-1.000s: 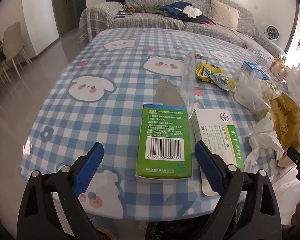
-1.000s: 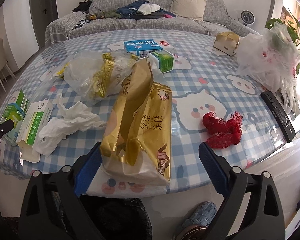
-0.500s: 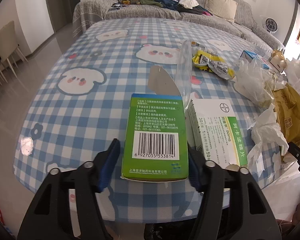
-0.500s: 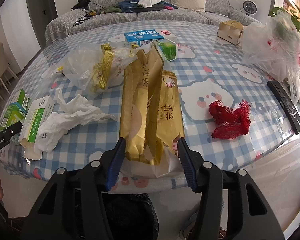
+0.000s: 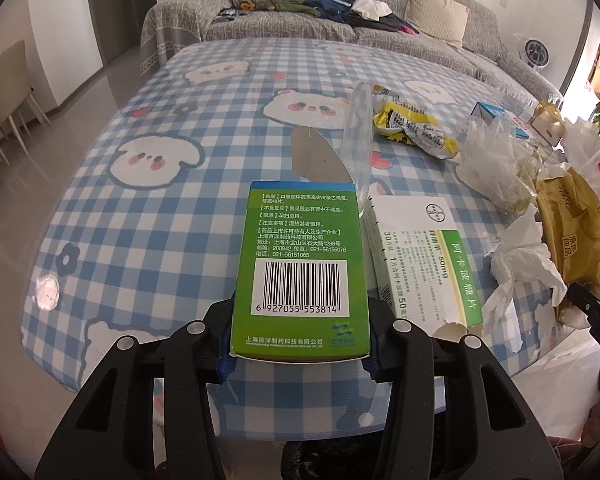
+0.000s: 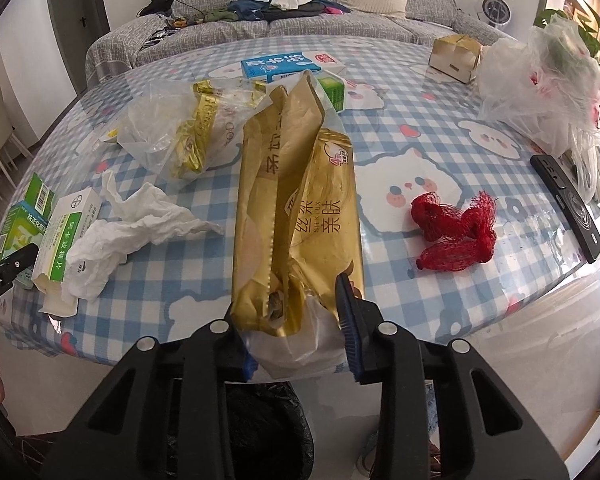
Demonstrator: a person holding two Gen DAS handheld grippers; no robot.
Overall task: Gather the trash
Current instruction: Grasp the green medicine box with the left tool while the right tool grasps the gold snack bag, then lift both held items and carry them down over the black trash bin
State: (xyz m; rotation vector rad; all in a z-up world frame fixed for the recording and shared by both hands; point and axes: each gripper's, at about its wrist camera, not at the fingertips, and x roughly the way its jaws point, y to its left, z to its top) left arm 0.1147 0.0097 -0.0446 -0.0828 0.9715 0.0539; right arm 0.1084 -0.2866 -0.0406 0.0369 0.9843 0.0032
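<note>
both tools are clenched: left tool (image 5: 298, 340) grips the green box (image 5: 302, 268), right tool (image 6: 296, 320) the gold wrapper (image 6: 300, 216).

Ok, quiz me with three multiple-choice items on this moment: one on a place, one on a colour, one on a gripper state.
1. Where does the crumpled white tissue lie?
A. between the white-and-green medicine carton and the gold foil wrapper
B. on the sofa
C. under the black remote

2. What colour is the bunched mesh net?
A. blue
B. red
C. yellow

3. What is the left gripper doing?
A. hanging open
B. clamping the green barcode box
C. holding tissue

Answers: 1 A, the right wrist view shows it between them; 2 B, plainly red; 3 B, the fingers press the box's sides.
</note>
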